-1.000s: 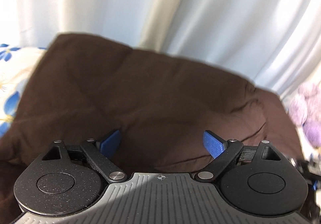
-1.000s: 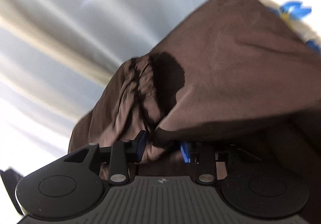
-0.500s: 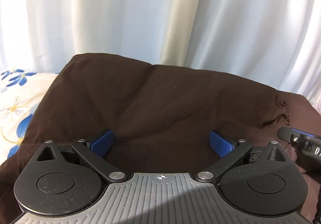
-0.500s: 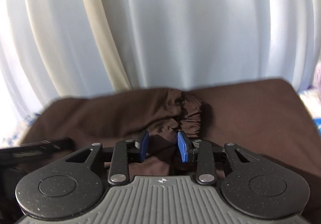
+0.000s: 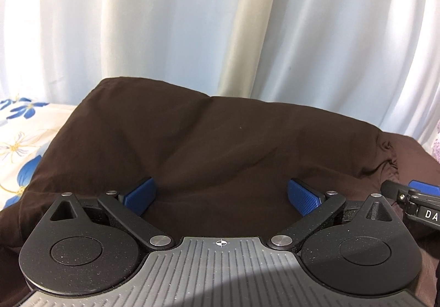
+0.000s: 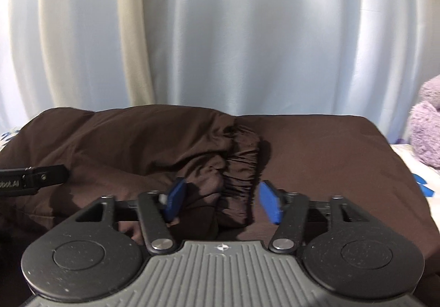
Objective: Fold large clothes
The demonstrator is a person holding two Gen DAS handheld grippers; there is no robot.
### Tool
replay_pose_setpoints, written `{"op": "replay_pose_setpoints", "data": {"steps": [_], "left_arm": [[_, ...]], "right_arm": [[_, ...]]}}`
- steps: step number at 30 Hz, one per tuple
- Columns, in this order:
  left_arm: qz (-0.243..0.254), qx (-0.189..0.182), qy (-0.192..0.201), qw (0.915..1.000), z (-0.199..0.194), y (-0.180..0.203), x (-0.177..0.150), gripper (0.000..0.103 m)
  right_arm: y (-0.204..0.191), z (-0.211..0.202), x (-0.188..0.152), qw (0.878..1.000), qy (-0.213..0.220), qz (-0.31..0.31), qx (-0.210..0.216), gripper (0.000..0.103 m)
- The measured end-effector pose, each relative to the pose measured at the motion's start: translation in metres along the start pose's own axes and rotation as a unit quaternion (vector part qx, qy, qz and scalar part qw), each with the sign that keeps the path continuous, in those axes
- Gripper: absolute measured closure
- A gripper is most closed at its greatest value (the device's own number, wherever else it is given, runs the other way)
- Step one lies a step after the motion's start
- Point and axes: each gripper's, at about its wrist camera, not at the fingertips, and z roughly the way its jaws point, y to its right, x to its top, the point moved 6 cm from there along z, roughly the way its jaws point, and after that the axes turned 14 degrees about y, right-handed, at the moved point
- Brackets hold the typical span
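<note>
Behind everything hangs a pale curtain (image 5: 170,21). Near it, a dark brown garment (image 5: 220,142) lies folded on a floral bedsheet (image 5: 19,142), with its gathered elastic hem (image 6: 242,164) on top. Over the cloth, the left gripper (image 5: 221,194) is spread fully and holds nothing. The right gripper (image 6: 220,201) is opening around the hem, its pads not pressing.

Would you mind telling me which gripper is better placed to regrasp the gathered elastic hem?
Right gripper: the gathered hem lies between its opening jaws, untouched. Left gripper faces plain brown cloth.
</note>
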Motion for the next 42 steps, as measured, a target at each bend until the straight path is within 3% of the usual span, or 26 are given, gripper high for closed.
{"op": "replay_pose_setpoints", "data": {"steps": [3, 7, 8, 10, 14, 16, 21, 27, 30, 34, 38, 42], "left_arm": [[0.011, 0.002, -0.006, 0.9999, -0.003, 0.001, 0.004, 0.0], [0.054, 0.045, -0.009, 0.9975, -0.018, -0.01, 0.016, 0.0], [0.052, 0.045, -0.01, 0.9976, -0.021, -0.016, 0.017, 0.0], [0.056, 0.057, -0.019, 0.9966, -0.022, -0.028, 0.015, 0.0], [0.057, 0.076, -0.04, 0.9946, -0.013, -0.043, 0.006, 0.0], [0.057, 0.078, -0.046, 0.9943, -0.008, -0.044, 0.004, 0.0], [0.063, 0.08, -0.065, 0.9927, -0.014, -0.042, 0.011, 0.0], [0.072, 0.091, -0.075, 0.9904, -0.03, -0.038, 0.012, 0.0], [0.082, 0.098, -0.081, 0.9885, -0.031, -0.034, 0.01, 0.0], [0.094, 0.09, -0.089, 0.9875, -0.032, -0.032, 0.006, 0.0], [0.116, 0.095, -0.108, 0.9828, -0.038, -0.033, 0.004, 0.0], [0.057, 0.074, -0.128, 0.9874, -0.09, -0.045, 0.014, 0.0]], "right_arm": [[0.0, 0.001, -0.001, 1.0, -0.004, -0.004, -0.002, 0.038], [-0.009, -0.003, 0.01, 0.999, -0.01, -0.035, 0.022, 0.062], [-0.007, -0.009, 0.015, 0.999, -0.007, -0.039, 0.012, 0.065], [0.001, -0.02, 0.02, 0.999, -0.001, -0.044, -0.004, 0.081], [0.009, -0.012, -0.006, 0.996, -0.05, -0.07, -0.012, 0.096], [0.011, -0.005, -0.018, 0.995, -0.061, -0.077, -0.012, 0.096], [0.009, -0.009, -0.006, 0.993, -0.079, -0.087, -0.006, 0.097], [0.002, -0.047, 0.027, 0.999, 0.001, -0.049, 0.017, 0.097], [-0.012, -0.033, 0.026, 0.998, -0.016, -0.052, 0.03, 0.097], [-0.026, -0.003, 0.006, 0.996, -0.071, -0.047, 0.019, 0.096], [-0.043, 0.005, 0.005, 0.985, -0.1, -0.138, 0.026, 0.094], [-0.026, -0.018, 0.02, 0.988, -0.131, -0.063, 0.055, 0.094]]}}
